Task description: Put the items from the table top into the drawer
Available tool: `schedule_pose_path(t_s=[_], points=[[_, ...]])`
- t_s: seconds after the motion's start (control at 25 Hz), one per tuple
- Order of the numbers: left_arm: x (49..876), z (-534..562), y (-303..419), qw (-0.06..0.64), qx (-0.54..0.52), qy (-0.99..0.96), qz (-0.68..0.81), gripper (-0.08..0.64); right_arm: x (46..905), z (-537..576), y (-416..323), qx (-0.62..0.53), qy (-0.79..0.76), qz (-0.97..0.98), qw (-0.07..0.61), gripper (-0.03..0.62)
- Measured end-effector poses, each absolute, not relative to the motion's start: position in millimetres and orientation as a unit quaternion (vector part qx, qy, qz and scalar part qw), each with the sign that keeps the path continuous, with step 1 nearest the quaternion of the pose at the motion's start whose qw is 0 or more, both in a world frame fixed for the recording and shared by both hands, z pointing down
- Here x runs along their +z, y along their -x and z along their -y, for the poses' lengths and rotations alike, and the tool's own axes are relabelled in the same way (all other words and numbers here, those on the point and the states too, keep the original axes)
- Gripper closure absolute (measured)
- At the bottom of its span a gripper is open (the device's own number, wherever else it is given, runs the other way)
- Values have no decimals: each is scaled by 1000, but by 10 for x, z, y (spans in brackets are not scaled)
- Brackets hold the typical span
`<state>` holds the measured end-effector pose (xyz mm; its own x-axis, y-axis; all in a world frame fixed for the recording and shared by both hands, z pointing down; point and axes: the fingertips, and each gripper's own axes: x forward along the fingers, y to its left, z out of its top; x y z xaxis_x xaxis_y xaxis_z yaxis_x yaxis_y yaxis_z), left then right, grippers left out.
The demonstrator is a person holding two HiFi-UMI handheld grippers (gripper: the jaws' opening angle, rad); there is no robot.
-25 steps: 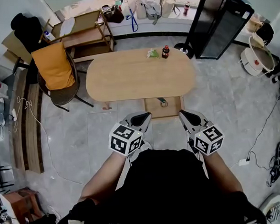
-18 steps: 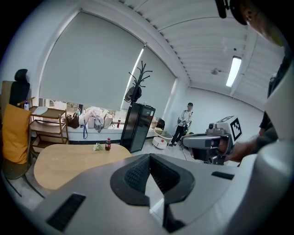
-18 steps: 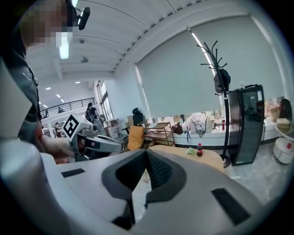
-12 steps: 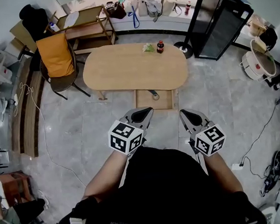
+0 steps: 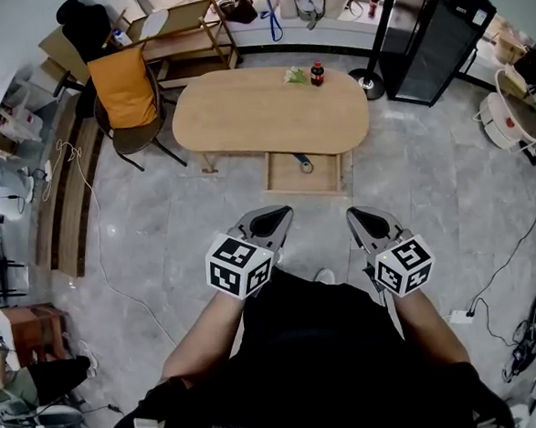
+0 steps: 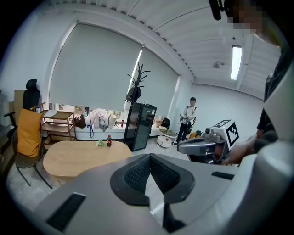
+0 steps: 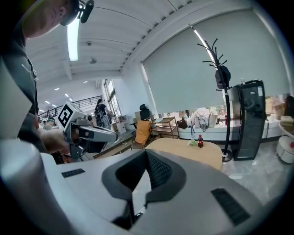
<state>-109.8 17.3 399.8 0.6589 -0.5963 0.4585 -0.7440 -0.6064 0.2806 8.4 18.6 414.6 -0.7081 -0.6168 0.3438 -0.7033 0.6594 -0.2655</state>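
soda bottle, small, dark, red-labelled (image 5: 317, 72). stands upright, long axis vertical, at the far edge of the oval light-wood table (image 5: 244, 128), just beside a crumpled green-and-white packet (image 5: 294, 73) on its left. lies well ahead of both tools, across the whole tabletop. nearer, under the table's near edge, the shallow wooden drawer (image 5: 284, 178): pulled out, with a small dark ringed object (image 5: 303, 165) inside, too small to identify. closer in, the grey left gripper (image 5: 273, 219) and grey right gripper (image 5: 360, 218), held near the body, well short of the table. both closed, pads tip to tip, nothing between. as for the bottle: sits slightly right of the midline between them, so probably a reach for the right one, with jaws opened first and a level approach to its sides.
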Motion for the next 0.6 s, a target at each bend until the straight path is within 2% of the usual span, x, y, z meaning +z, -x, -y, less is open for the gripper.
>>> schedule_pose_path(t_s=[0.6], points=[[3957, 6, 1738, 214, 184, -892, 352, 560, 3987, -160, 542, 195, -402, 891, 83, 589]])
